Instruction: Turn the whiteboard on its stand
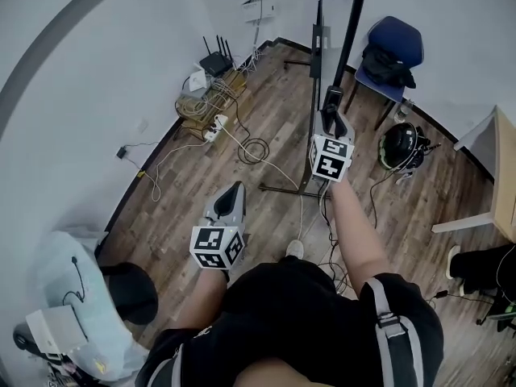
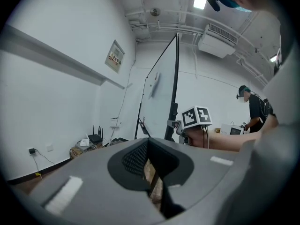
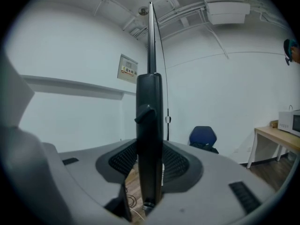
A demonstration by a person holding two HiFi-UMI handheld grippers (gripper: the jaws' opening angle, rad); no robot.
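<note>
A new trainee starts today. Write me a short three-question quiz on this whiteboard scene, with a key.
1. Pick one: what stands between the jaws of the right claw? A a cable; B the black bar at the edge of the whiteboard; C nothing.
2. True or false: the left claw grips the whiteboard.
3. Fill in: by the far wall stands a blue ____.
Key: 1 B. 2 false, it hangs clear of the whiteboard with nothing between its jaws. 3 chair.
</note>
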